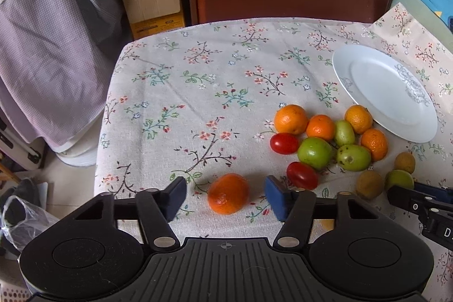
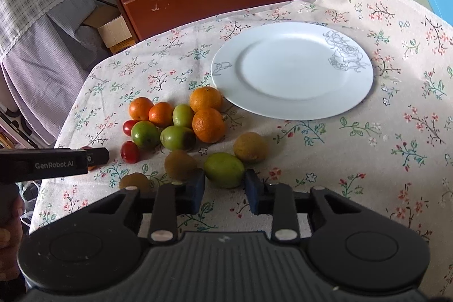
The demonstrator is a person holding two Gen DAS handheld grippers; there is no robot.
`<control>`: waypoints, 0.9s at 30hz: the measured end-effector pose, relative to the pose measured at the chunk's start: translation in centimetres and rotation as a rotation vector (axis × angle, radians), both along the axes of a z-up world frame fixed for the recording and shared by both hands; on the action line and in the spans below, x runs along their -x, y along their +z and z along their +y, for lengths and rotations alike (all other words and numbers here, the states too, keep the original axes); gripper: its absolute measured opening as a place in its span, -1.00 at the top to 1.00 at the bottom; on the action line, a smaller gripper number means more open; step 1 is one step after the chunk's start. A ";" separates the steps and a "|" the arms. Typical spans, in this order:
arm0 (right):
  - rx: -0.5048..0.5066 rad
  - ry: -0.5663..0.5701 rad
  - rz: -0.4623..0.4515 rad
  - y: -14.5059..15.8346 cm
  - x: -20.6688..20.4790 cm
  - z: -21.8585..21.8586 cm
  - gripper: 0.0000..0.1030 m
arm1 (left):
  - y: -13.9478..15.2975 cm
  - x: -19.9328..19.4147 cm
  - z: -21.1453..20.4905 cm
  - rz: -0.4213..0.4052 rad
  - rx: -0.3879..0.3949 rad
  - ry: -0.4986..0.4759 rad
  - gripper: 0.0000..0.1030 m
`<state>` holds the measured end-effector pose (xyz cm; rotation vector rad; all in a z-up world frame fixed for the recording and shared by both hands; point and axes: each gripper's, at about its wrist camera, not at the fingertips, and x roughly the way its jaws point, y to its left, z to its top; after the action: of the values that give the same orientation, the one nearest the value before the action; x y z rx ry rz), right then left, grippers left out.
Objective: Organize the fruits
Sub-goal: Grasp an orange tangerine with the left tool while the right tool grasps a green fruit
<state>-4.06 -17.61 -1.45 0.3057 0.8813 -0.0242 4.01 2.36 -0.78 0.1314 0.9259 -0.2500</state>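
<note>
Two claws, one fruit each, white round plate (image 2: pixel 291 104) bare

Left claw (image 1: pixel 225 196) straddles a lone orange mandarin (image 1: pixel 228 193) on the floral-cloth surface (image 1: pixel 198 75), pads apart with gaps both sides. Right claw (image 2: pixel 225 188) brackets a green lime-shaped fruit (image 2: pixel 224 169) just ahead, pads beside it, contact unclear. Plate lies beyond and right, nearer the right claw
</note>
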 end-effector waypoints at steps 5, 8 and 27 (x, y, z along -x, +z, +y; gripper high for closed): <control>-0.009 0.001 -0.003 0.0 0.1 0.0 0.41 | -0.2 0.1 -0.3 0.012 0.010 -0.027 0.29; -0.018 0.002 -0.004 0.1 0.2 -0.1 0.41 | -0.1 0.3 -0.3 0.007 0.014 -0.036 0.44; -0.055 0.021 -0.011 0.6 0.5 0.1 0.41 | 0.5 1.0 1.3 0.020 0.118 -0.027 0.44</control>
<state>-4.53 -17.50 -0.88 0.3472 0.8755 0.0212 2.98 3.67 -0.29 0.0326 0.9274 -0.3306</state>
